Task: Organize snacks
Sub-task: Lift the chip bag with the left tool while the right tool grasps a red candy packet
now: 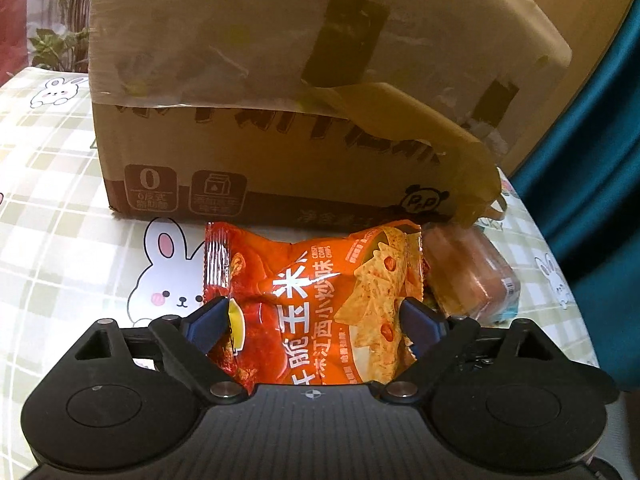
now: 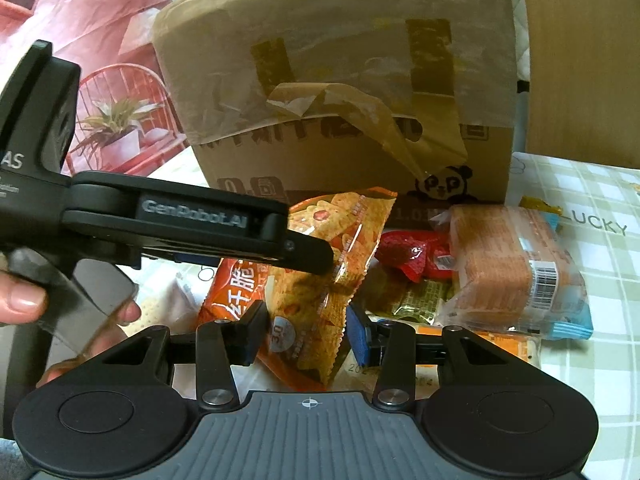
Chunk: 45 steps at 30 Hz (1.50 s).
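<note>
An orange corn-chip bag (image 1: pixel 316 304) lies on the checked tablecloth in front of a taped cardboard box (image 1: pixel 304 112). My left gripper (image 1: pixel 316 320) has its blue pads against both sides of the bag, shut on it; its body (image 2: pixel 192 220) also crosses the right wrist view over the bag (image 2: pixel 312 264). My right gripper (image 2: pixel 306 334) is open, with the bag's lower corner between its fingers. A wrapped brown cake (image 2: pixel 516 268), a red packet (image 2: pixel 412 254) and a green packet (image 2: pixel 416 296) lie right of the bag.
The box (image 2: pixel 352 92) has loose brown tape hanging from its front. The tablecloth (image 1: pixel 60 184) has rabbit prints. A teal fabric (image 1: pixel 592 128) hangs at the right edge. A potted plant (image 2: pixel 116 128) and red chairs stand beyond the table's left.
</note>
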### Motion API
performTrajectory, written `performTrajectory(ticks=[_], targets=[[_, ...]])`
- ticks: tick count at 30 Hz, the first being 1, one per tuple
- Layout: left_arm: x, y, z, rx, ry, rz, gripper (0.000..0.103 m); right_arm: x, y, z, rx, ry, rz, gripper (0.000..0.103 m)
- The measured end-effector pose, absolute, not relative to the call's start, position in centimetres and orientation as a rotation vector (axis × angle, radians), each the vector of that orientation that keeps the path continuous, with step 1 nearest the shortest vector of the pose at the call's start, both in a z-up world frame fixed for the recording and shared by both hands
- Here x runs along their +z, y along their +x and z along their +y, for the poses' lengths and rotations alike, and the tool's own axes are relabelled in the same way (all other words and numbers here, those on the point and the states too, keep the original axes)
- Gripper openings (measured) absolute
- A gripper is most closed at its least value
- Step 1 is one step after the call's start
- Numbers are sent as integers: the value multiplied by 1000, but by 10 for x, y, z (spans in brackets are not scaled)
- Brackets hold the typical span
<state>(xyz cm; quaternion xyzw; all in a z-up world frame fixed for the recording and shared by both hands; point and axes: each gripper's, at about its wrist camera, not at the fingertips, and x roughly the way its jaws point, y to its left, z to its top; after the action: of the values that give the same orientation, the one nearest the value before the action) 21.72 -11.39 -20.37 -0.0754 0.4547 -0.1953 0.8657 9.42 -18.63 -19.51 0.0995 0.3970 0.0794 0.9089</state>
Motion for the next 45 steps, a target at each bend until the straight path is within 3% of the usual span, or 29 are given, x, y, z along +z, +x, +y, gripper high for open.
performTrajectory(ticks=[3, 6, 11, 15, 20, 25, 40, 45], targets=[[-204, 215, -120, -414, -115, 931, 80, -194, 91, -188, 162, 204, 811, 40], [-202, 211, -120, -424, -91, 904, 72, -189, 88, -191, 153, 184, 795, 47], [-195, 206, -106, -401, -104, 884, 64, -181, 77, -206, 118, 164, 776, 47], [-182, 197, -90, -391, -112, 834, 64, -183, 71, -224, 64, 184, 787, 46], [-164, 188, -72, -355, -134, 762, 64, -182, 82, -228, 55, 186, 783, 36], [-154, 186, -56, -306, -150, 711, 64, -183, 118, -220, 60, 173, 783, 36], [-154, 182, -29, -276, -213, 699, 64, -222, 185, -198, -11, -33, 918, 50], [-155, 180, -28, -275, -222, 696, 64, -219, 174, -197, -8, 0, 908, 39]])
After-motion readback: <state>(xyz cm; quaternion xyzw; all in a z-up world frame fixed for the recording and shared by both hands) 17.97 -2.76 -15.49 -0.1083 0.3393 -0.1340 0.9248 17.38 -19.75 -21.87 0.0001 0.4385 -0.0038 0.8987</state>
